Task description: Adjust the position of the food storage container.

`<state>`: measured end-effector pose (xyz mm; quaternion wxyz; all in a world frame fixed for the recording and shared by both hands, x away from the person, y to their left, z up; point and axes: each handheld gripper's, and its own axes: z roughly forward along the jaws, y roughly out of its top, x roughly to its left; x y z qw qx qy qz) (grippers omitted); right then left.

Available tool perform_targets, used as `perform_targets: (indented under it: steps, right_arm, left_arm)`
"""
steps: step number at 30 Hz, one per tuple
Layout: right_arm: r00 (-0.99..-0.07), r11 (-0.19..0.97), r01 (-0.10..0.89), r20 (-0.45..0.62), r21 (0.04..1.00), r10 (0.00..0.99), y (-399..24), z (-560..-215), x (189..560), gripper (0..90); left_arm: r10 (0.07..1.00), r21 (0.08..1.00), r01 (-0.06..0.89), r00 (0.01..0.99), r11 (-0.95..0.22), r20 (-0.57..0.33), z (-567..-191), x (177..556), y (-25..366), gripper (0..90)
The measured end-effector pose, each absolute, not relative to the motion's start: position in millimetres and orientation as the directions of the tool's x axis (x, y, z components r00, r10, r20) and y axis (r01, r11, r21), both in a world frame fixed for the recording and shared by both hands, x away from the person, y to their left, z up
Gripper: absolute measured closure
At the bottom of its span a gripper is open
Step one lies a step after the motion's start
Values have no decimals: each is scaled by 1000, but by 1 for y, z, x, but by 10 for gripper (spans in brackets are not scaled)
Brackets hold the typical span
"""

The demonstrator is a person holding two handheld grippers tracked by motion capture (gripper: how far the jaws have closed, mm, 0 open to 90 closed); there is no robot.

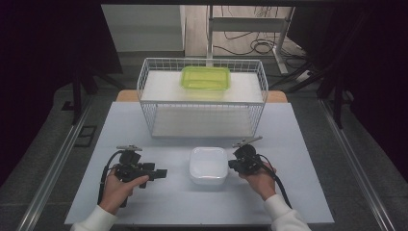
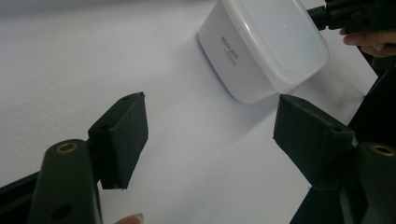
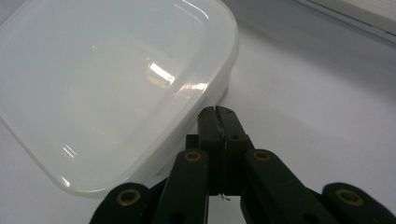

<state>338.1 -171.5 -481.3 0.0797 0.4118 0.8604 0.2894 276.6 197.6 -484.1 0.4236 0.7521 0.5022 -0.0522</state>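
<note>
Lidded white box [image 1: 208, 165] at near centre of worktop [image 1: 144, 202], right tool [image 1: 239, 165] pressed together against its right wall, left tool [image 1: 160, 173] spread, apart: likely to skid left if nudged.

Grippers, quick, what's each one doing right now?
Left gripper: open, holding nothing.
Right gripper: shut, empty, beside the white lidded plastic container.

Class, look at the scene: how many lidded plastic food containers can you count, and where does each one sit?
2. A white container sits on the table between the two tongs; a green container rests on the top shelf of the wire rack. The rack's lower shelf looks bare, and none seems hidden.
</note>
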Motion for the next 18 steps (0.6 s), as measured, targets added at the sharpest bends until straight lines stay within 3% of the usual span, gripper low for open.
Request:
perform_targets:
  steps: [18]
  right_arm:
    - [-651, 464, 634, 102, 618, 752, -180, -471, 335, 887]
  left_arm:
    - [716, 591, 797, 485, -126, -501, -485, 276, 194, 259]
